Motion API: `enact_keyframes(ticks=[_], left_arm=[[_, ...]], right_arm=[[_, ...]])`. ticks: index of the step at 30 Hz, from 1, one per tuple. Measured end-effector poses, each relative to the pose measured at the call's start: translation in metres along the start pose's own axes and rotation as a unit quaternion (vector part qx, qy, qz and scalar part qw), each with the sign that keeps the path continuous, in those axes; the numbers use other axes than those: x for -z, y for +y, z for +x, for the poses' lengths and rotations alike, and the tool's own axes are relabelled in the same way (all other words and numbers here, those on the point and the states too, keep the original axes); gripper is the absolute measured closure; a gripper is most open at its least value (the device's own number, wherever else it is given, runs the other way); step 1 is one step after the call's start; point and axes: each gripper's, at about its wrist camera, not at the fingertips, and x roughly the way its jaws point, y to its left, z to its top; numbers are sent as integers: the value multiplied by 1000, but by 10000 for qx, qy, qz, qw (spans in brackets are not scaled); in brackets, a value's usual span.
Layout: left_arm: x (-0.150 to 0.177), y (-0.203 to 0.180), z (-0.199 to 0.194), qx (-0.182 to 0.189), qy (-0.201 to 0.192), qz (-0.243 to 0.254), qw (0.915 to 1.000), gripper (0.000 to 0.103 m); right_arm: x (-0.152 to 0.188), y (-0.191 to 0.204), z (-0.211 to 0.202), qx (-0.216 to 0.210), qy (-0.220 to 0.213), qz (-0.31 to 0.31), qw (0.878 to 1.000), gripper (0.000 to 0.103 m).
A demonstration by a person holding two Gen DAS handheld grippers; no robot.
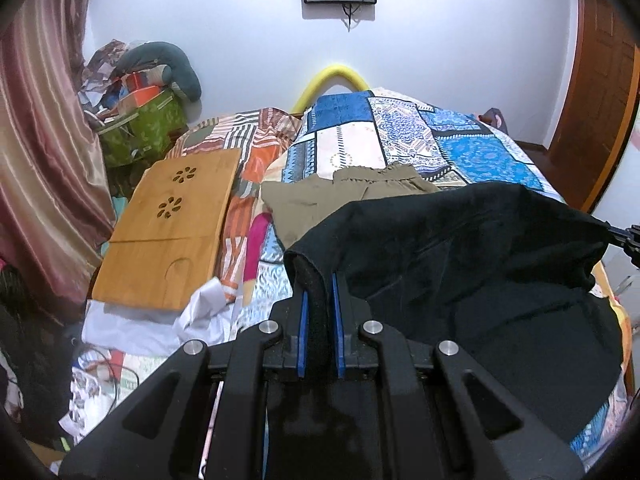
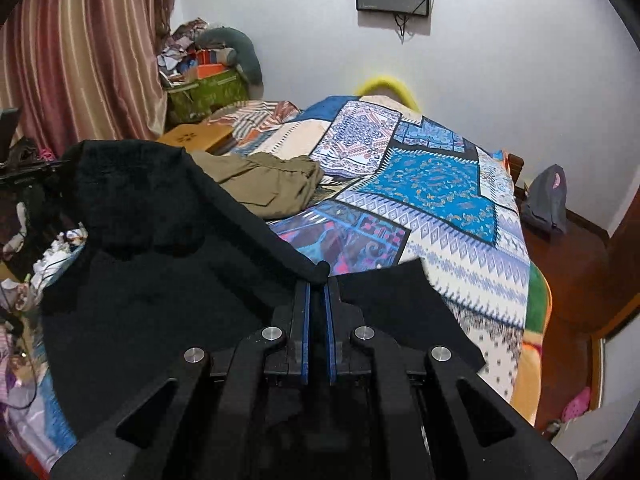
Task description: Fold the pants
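Far left in the left wrist cam, a striped curtain is cut off by the lens rim, and the pile of bags and clutter in the corner is too jumbled to sort out. Next, a wooden lap tray lies flat on the striped bedding, w/ white cloth under its near edge.

Centre: your left gripper has its blue pads pinching a thick edge of the black pants. The fabric runs from there off to the right, held up off the patchwork bedspread, so its long axis goes left-right across the view. The black cloth hides most of the near bedspread, and you can't tell waistband from leg; it's all one dark mass, no seams readable. Behind it, an olive garment lies crumpled on the bed, partly covered. At the far right edge a bit of black hardware pokes in, cut off.

Right wrist cam: your right gripper is pinched tight on a rolled edge of the same pants. The fabric stretches up-left to the other tongs, barely visible at the left edge. A loose flap hangs to the right of the fingers. The lower end of the pants is out of sight below both cams.
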Motion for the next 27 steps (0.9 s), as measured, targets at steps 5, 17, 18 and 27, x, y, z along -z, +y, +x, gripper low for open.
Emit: enact_keyframes(ticks=[5,17,18,27], left_arm=[[34,5,-29,-6,-30,-73,10000,93],[135,42,-45,-65,415,-488,9979,101],[143,42,-42,-102,468,-482,9977,102],[191,57,-28,-230,867,-961,9913,103]], right_arm=[[23,13,-28,-88,-66,81,9999,98],[95,51,-54,-423,283,285,9983,97],[101,55,-53,-447,344,272,9980,97],[134,60,-48,-468,644,623,9949,94]])
